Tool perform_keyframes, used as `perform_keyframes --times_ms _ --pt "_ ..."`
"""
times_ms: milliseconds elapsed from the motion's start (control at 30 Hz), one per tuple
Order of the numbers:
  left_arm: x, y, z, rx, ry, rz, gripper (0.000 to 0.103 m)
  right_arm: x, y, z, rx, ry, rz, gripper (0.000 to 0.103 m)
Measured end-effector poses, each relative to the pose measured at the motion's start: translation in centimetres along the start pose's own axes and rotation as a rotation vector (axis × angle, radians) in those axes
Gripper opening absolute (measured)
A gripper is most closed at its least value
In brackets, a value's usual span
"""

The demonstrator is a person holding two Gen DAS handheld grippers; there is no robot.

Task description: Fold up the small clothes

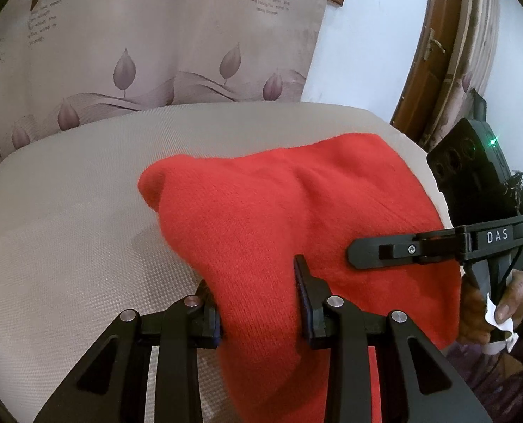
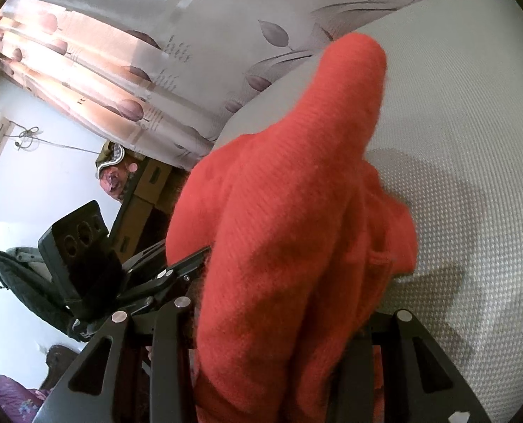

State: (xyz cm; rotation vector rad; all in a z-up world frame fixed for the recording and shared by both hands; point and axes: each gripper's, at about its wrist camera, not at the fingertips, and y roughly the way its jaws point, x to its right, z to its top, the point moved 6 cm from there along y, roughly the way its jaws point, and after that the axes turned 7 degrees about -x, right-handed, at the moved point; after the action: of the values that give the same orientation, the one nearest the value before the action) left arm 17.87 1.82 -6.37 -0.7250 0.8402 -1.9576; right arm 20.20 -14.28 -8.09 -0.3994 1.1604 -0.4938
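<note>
A red knit garment hangs bunched and partly lifted over the grey woven table top. My left gripper is shut on the garment's near edge, and the cloth runs down between its two pads. In the left wrist view, my right gripper reaches in from the right, side-on against the cloth, held by a person's hand. In the right wrist view the red garment rises in a thick fold from between the jaws of my right gripper and hides its fingertips. The left gripper meets the cloth's left side.
A curtain with purple leaf prints hangs just behind the table. A wooden door frame stands at the right. Brown cardboard boxes and a dark bag lie beyond the table's left side. The table top extends to the right.
</note>
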Motion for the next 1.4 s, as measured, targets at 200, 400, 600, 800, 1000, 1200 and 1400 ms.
perform_keyframes --times_ms 200,400,600,800,1000,1200,1400 --pt "0.3 1.0 -0.7 -0.001 0.009 0.016 0.034 1.2 0.2 -0.5 -0.006 0.028 0.008 0.037" --pt "-0.1 1.5 -1.3 0.039 -0.024 0.032 0.043 2.7 0.6 -0.7 -0.017 0.039 0.001 0.038" --pt "-0.3 1.7 -1.8 0.075 -0.055 0.082 0.053 3.3 0.6 -0.7 -0.024 0.051 -0.014 0.042" --pt "-0.8 1.7 -2.0 0.095 -0.095 0.117 0.065 3.0 0.8 -0.3 -0.039 0.024 -0.069 0.046" --pt "-1.0 1.4 -2.2 0.119 -0.098 0.174 0.073 3.1 0.5 0.0 -0.04 0.019 -0.079 0.052" --pt "-0.8 0.7 -2.3 0.15 -0.079 0.271 0.082 3.3 -0.6 -0.2 -0.004 0.017 -0.132 0.064" --pt "-0.8 -0.7 -2.2 0.199 -0.083 0.398 0.092 1.9 -3.7 -0.9 0.106 -0.052 -0.305 0.067"
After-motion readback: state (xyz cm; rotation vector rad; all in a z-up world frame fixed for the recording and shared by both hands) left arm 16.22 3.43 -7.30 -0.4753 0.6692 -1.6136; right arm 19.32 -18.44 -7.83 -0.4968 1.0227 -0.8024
